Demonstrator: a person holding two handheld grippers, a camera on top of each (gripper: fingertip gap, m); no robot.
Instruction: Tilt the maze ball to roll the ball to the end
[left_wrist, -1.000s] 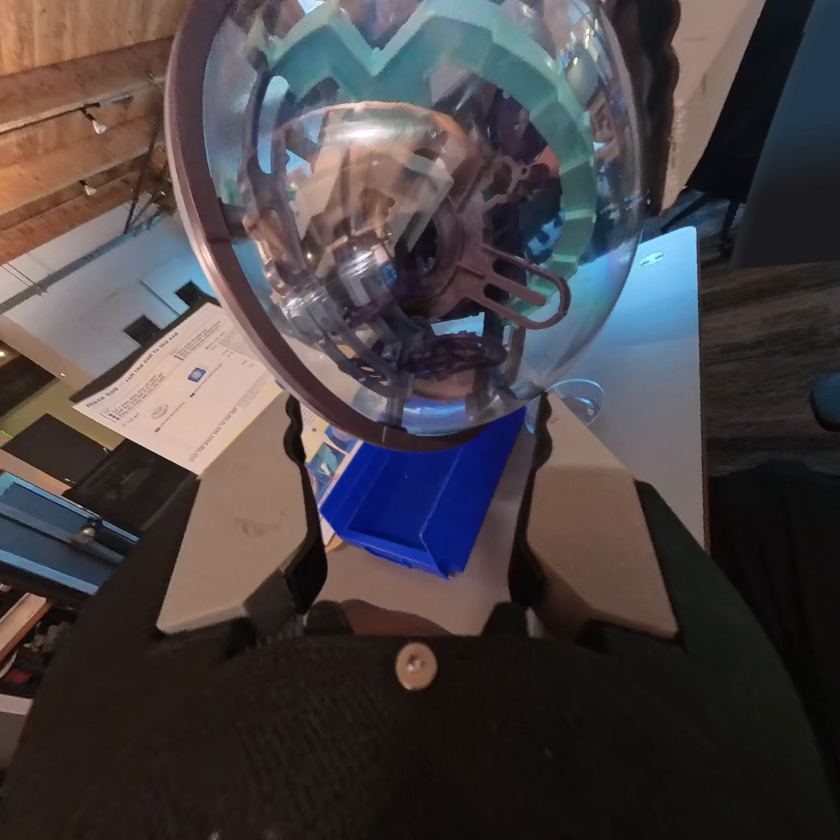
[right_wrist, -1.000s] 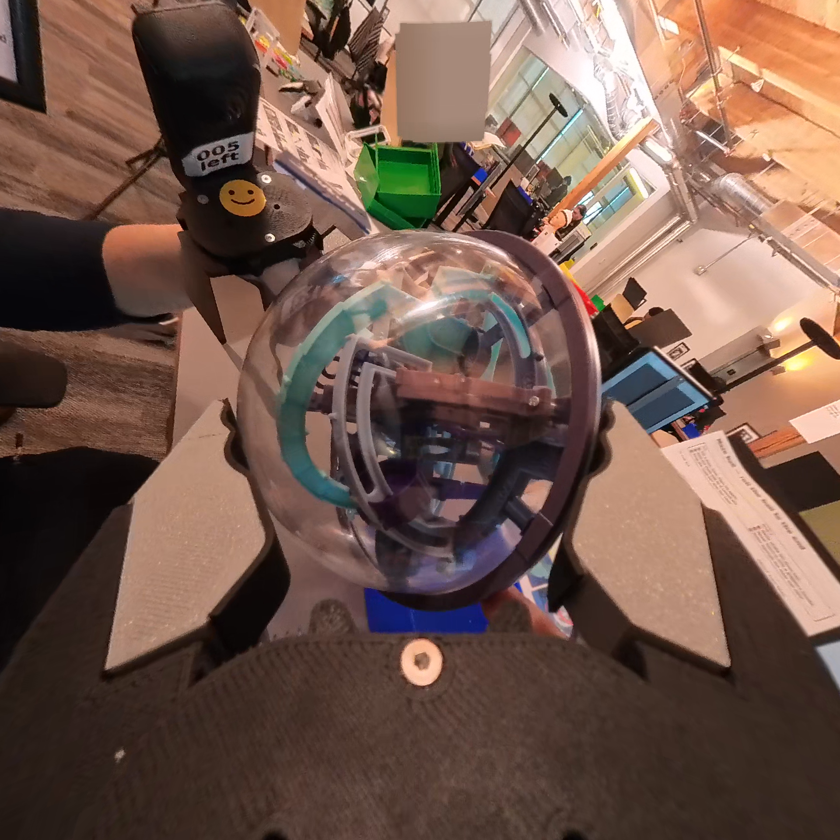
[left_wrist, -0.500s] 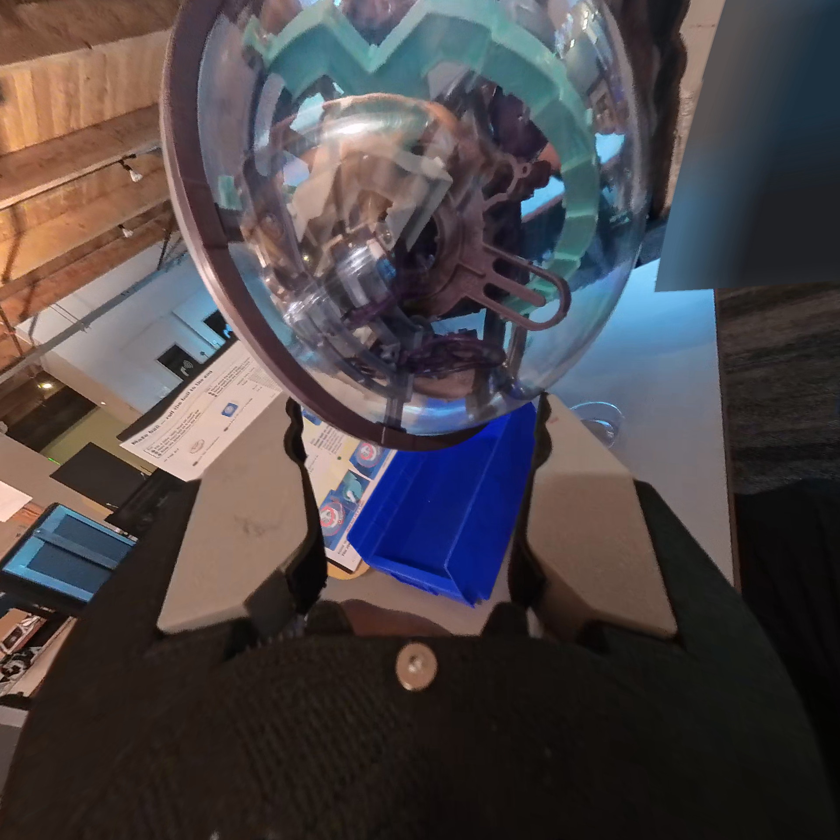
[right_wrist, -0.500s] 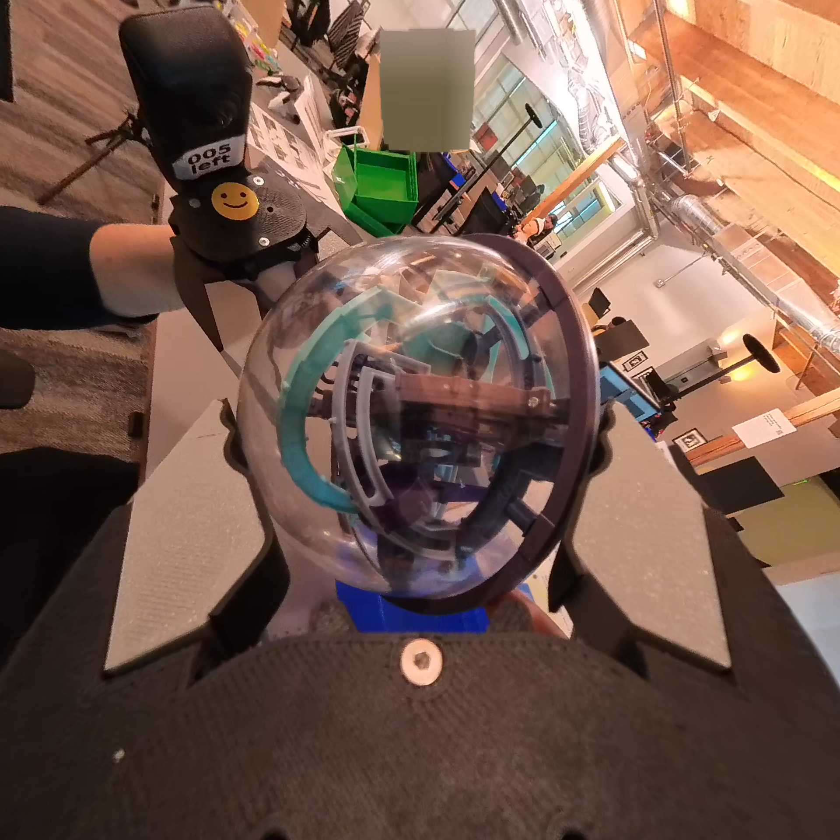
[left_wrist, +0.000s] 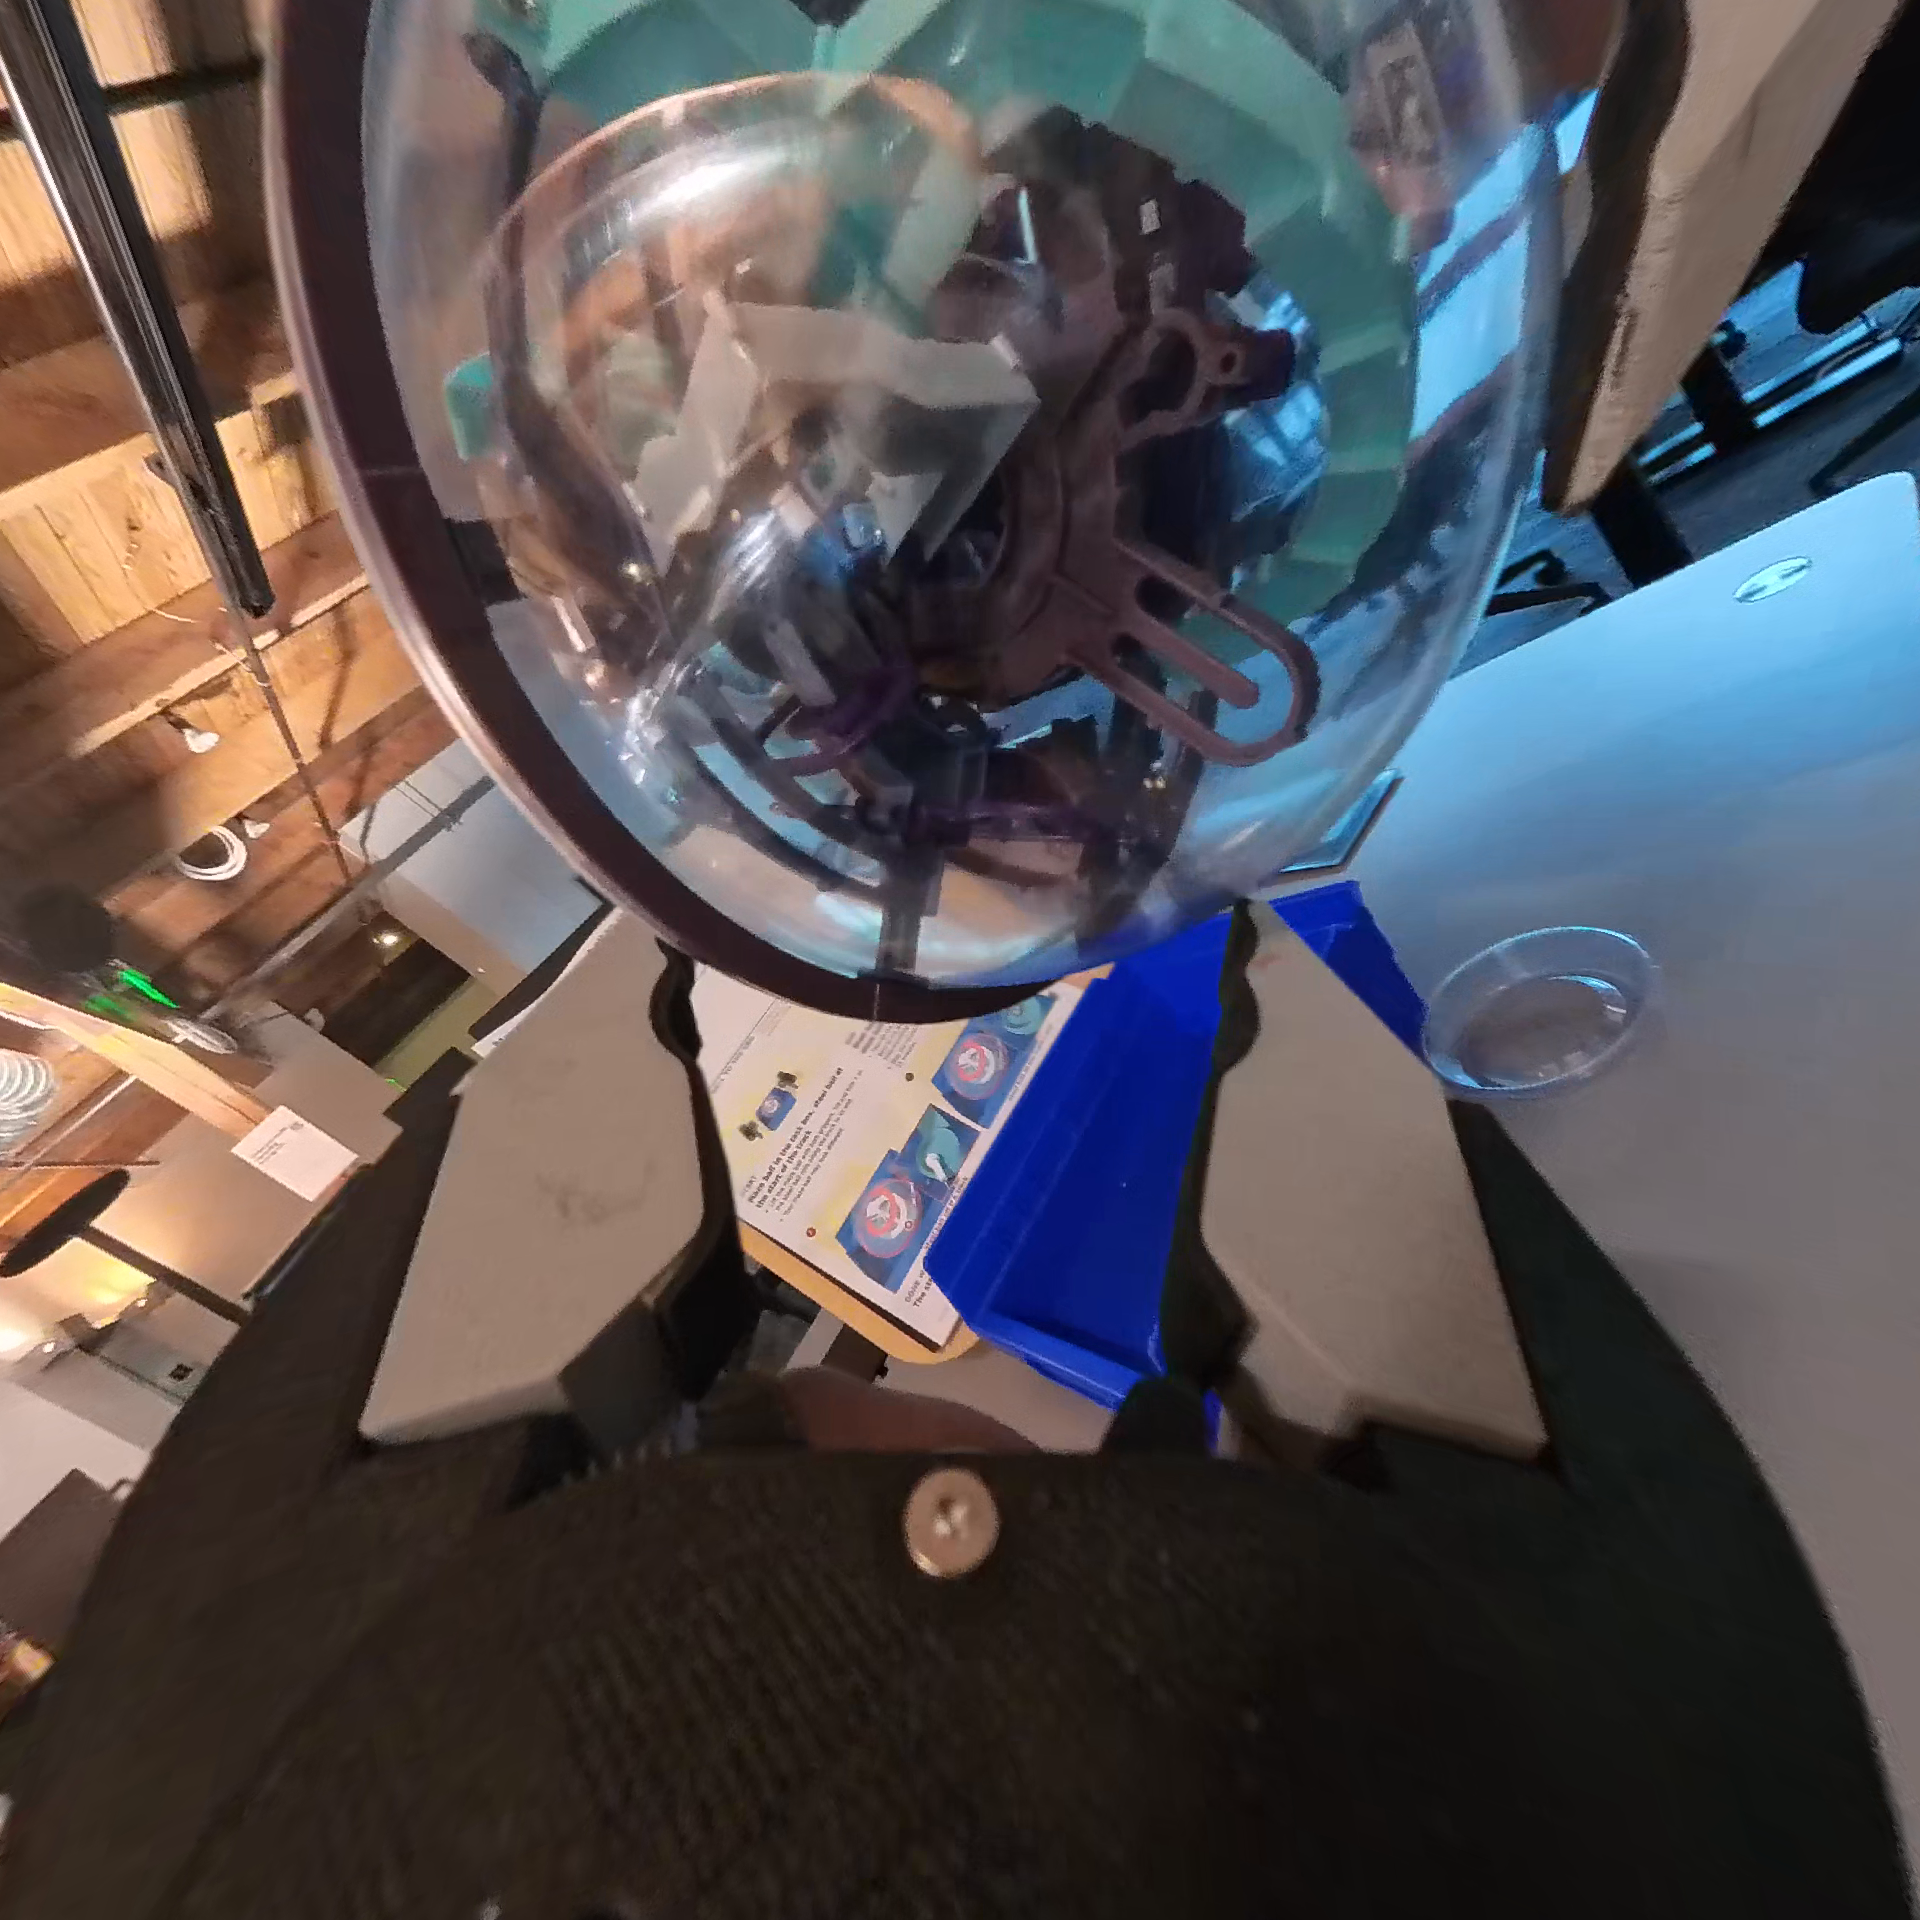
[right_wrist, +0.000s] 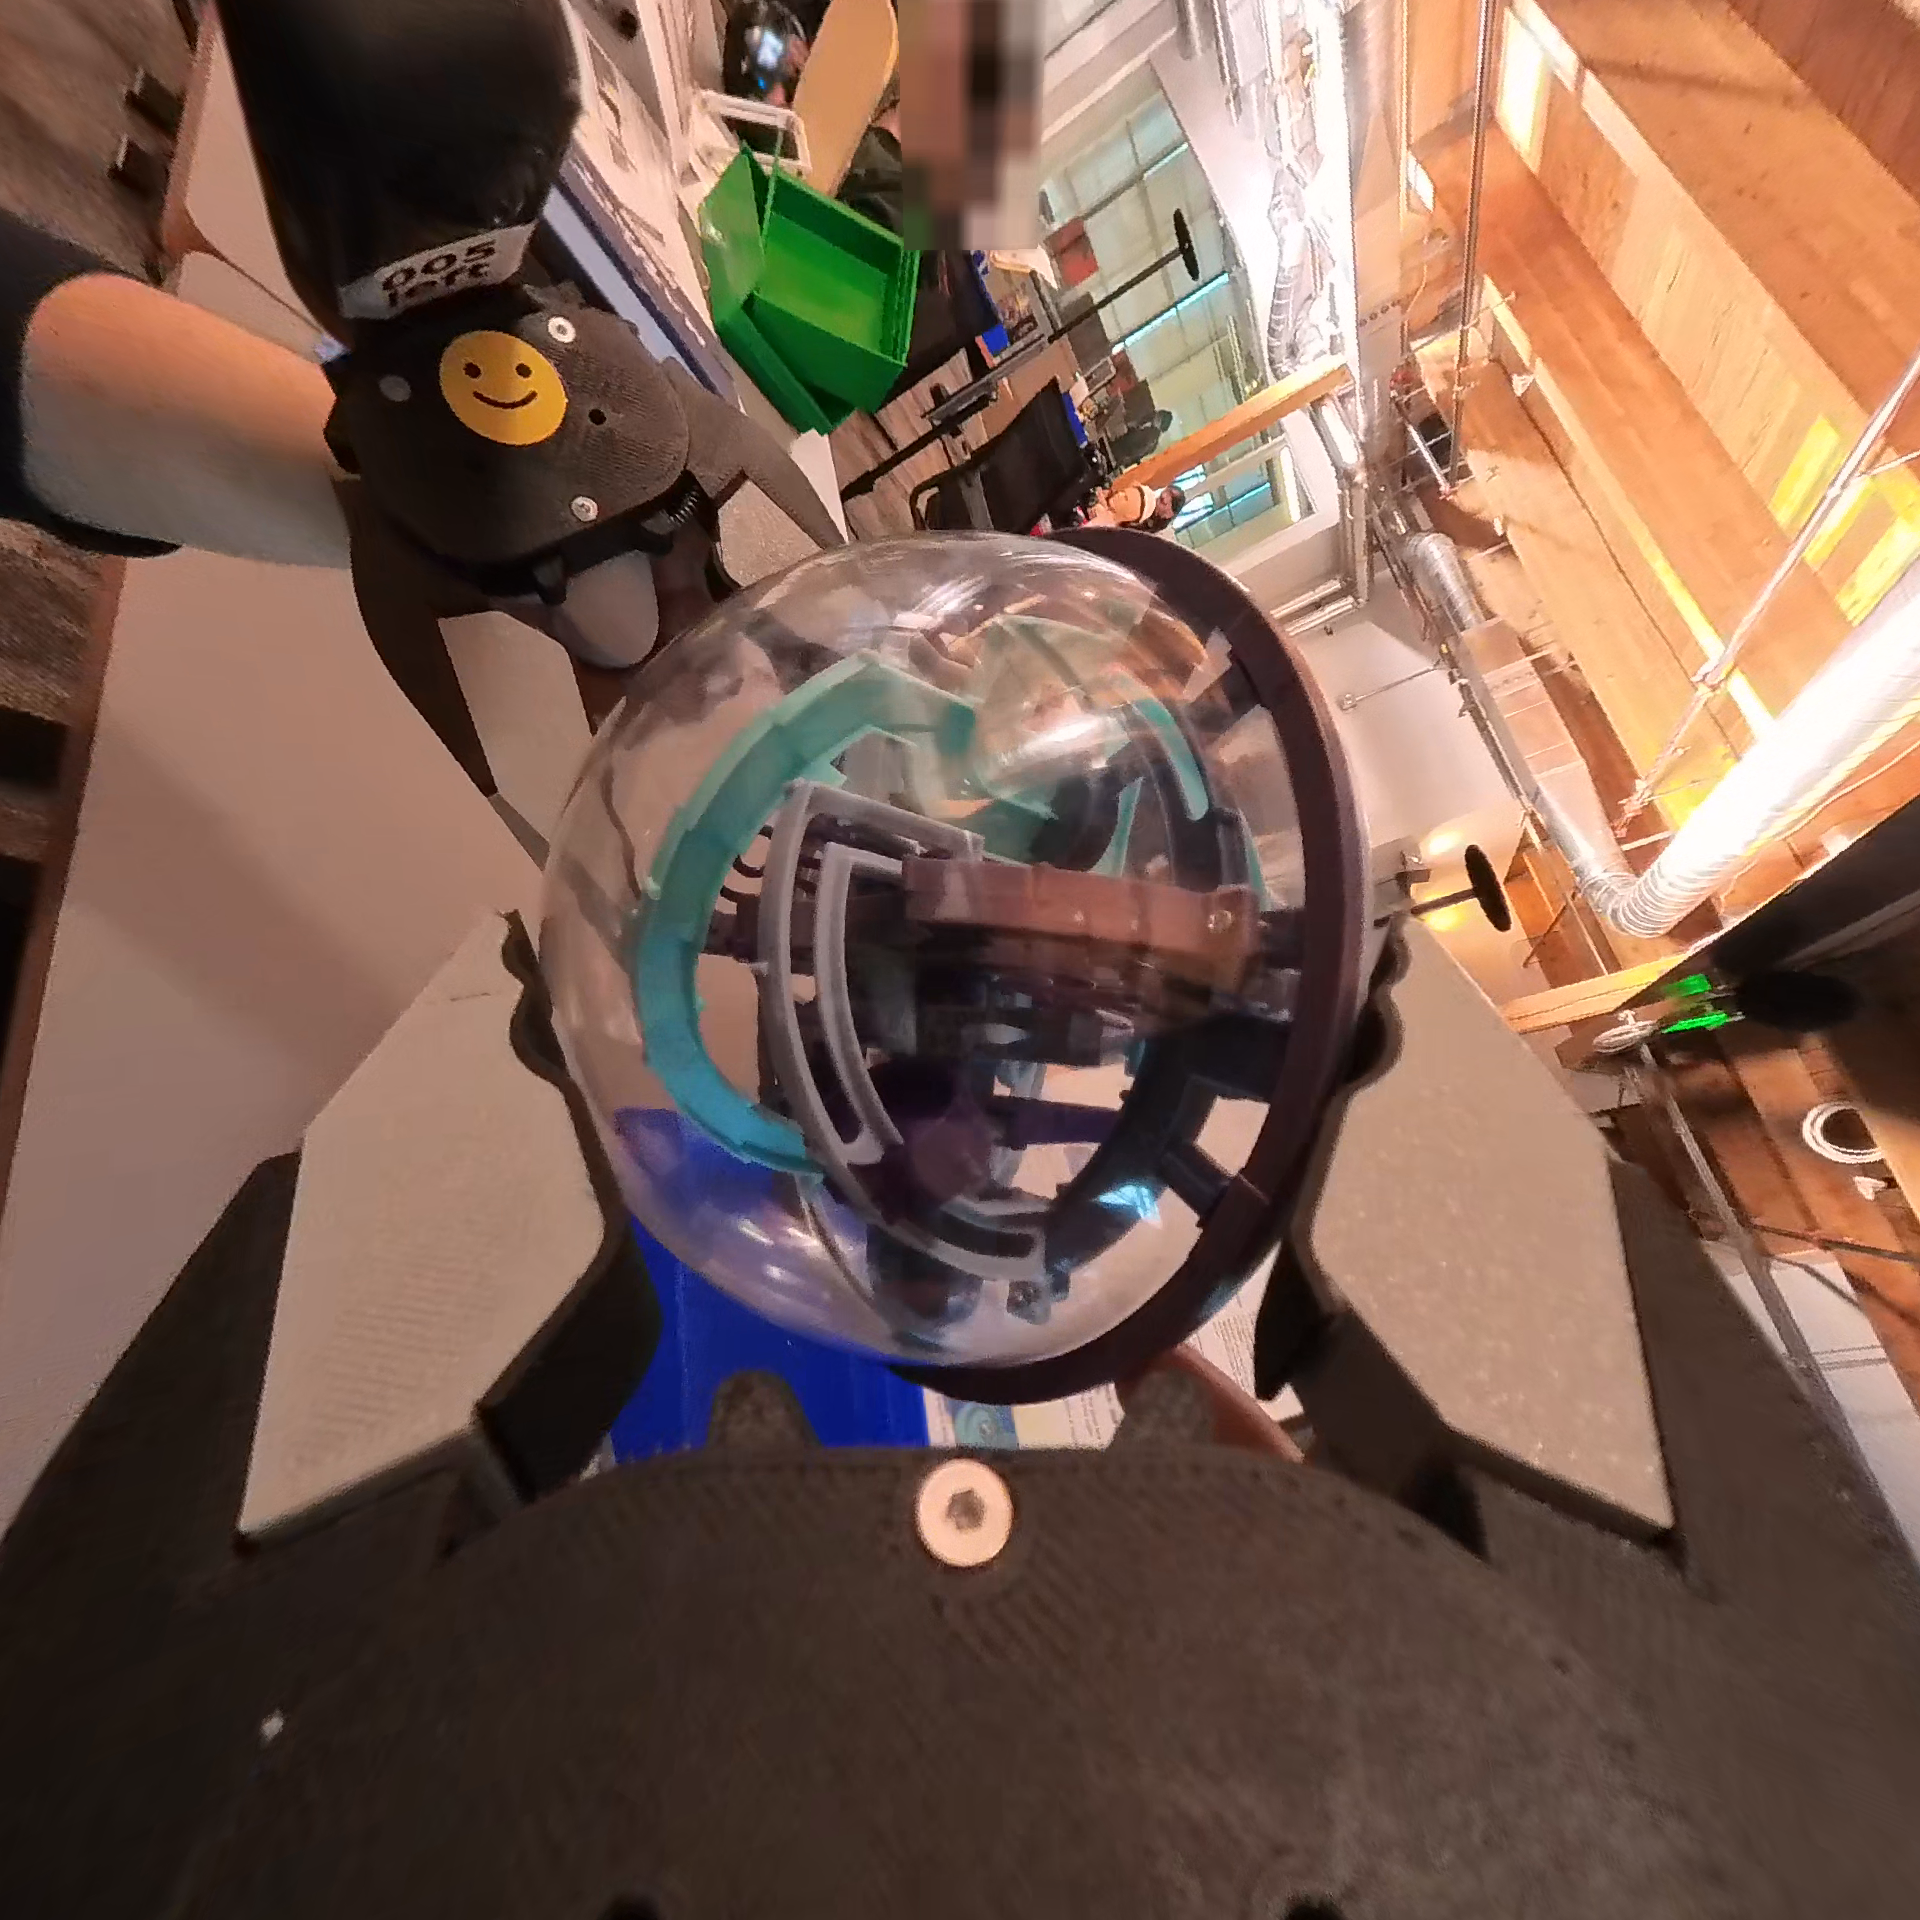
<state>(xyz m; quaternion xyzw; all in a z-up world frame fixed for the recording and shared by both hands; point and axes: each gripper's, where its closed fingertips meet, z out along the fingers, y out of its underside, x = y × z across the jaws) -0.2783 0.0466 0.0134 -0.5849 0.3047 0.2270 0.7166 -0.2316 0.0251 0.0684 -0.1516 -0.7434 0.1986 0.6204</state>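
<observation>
Gripping maze ball (right_wrist: 935, 956): right tool (right_wrist: 951, 977) clamped | left tool (left_wrist: 951, 935) apparently pinching its underside

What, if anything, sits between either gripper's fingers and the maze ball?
Nothing visible does. The right gripper has the maze ball clamped between its fingers. The left gripper's fingertips meet the sphere's underside, with no other object in between.

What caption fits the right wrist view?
Right gripper clamps the clear maze ball, left gripper at its far side.
</observation>
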